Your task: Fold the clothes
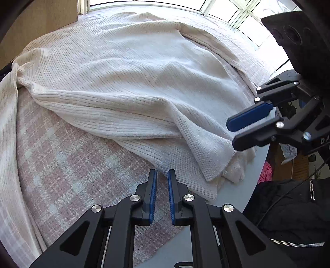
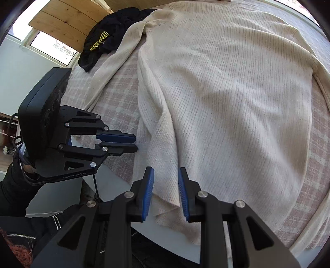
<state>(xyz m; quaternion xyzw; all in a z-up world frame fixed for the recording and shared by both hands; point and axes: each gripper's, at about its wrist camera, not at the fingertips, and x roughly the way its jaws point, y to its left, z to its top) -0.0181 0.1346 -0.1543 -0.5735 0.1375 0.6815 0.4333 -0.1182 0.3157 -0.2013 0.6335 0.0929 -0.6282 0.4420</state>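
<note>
A cream ribbed sweater (image 1: 127, 78) lies spread on a pink checked cloth (image 1: 61, 156) over the table; it also shows in the right wrist view (image 2: 237, 92). Its hem is rumpled near the table's front edge. My left gripper (image 1: 162, 175) hovers over the checked cloth just short of the hem, jaws slightly apart, holding nothing; it also shows in the right wrist view (image 2: 135, 143). My right gripper (image 2: 166, 175) is open above the hem's folded corner, empty; in the left wrist view it (image 1: 232, 133) sits at the hem's right end.
A black garment with yellow print (image 2: 101, 41) lies at the far left beyond one sleeve (image 2: 115, 66). The grey table edge (image 1: 237, 191) curves close to me. Windows (image 1: 237, 12) are behind. A black jacket (image 1: 288, 216) is below the edge.
</note>
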